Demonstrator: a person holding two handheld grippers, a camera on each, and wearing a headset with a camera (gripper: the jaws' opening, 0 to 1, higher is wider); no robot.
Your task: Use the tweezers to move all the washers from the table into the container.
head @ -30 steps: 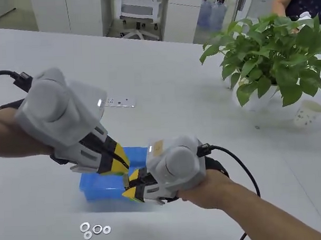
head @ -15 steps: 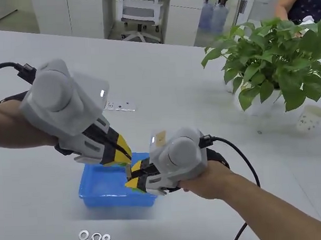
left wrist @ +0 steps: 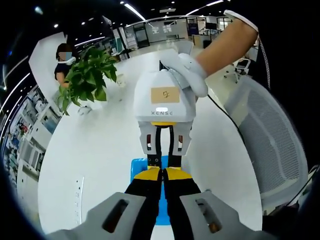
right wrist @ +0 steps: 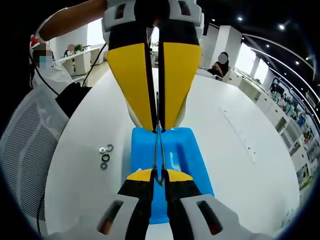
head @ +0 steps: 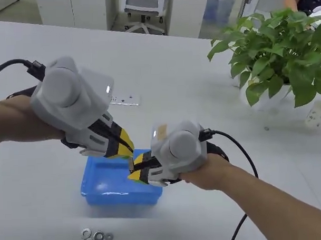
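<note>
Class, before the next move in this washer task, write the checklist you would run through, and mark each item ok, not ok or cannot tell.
1. Tweezers gripped: ok. The left gripper and the right gripper are both closed on them.
2. Container in place: ok. It sits open under both grippers.
3. Washers located: ok. They lie in a small cluster on the table beside the container.
4. All washers in the container: not ok. The cluster is on the table.
5. Tweezer tips free to pinch: cannot tell. The jaws hide them.
</note>
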